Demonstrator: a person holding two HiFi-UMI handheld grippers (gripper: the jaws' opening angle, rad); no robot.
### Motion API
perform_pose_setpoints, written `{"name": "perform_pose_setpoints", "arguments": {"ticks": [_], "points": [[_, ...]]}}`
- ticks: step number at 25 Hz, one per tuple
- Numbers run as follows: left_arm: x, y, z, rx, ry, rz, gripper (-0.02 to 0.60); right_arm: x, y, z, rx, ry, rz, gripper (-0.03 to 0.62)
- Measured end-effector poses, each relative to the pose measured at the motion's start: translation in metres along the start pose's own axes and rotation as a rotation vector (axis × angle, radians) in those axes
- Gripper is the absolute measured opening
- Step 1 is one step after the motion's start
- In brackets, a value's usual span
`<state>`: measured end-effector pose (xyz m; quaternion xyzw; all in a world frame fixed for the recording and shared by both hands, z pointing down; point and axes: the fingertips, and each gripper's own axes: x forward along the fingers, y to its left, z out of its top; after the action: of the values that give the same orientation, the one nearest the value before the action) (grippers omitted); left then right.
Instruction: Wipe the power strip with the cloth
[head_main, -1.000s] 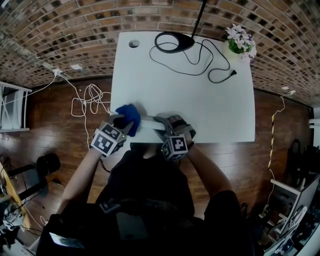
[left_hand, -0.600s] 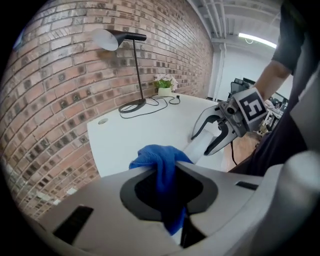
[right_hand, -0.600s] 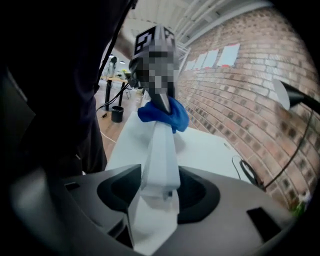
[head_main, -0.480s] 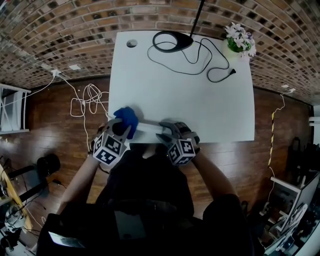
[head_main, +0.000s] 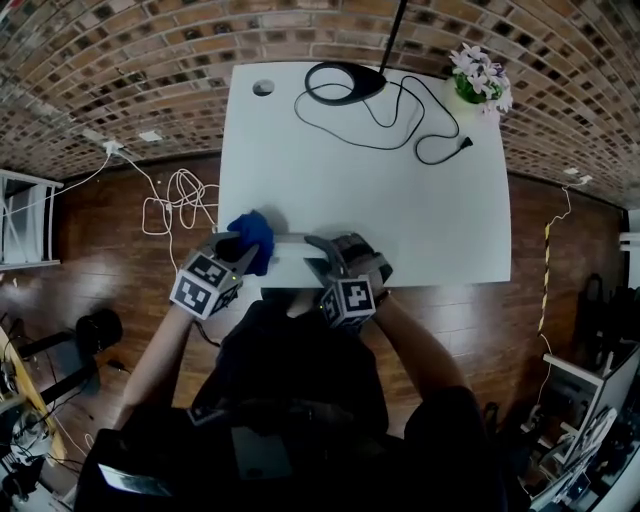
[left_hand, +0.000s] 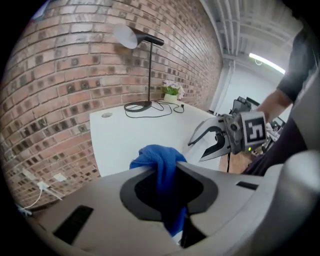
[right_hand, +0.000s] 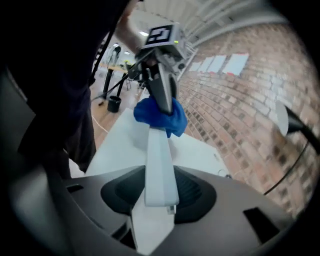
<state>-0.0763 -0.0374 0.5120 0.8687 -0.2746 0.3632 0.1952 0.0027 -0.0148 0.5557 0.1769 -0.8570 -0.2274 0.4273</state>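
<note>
Judging the wipe as under way, not finished. Pinching a blue cloth tight in the left gripper, wad bunched ahead of the jaws and laid against one end of the power strip. Clamping the other end in the right gripper, jaws just closing, strip plainly between them. Holding the strip near the front edge of the white table, spanning from gripper to gripper; cannot tell whether lifted clear or resting there. Reckoning the cloth-side end as the part in hand, with the long middle run and the clamped end left to do, the last probably needing a regrip. Noting the cloth as soft, thick, crumpled in folds, likely to drag well over plastic. Noting the strip as a long, flat, rigid white bar, smooth, square-edged. Noting the table top as smooth, matte, plain.
</note>
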Motion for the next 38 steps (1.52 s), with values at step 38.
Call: {"name": "perform_pose_setpoints", "arguments": {"ticks": [38], "points": [[0.052,-0.051,-0.050,0.650,0.255,-0.032,0.308,-0.017,0.013,-0.022,0.450,-0.027,0.117,0.390]]}}
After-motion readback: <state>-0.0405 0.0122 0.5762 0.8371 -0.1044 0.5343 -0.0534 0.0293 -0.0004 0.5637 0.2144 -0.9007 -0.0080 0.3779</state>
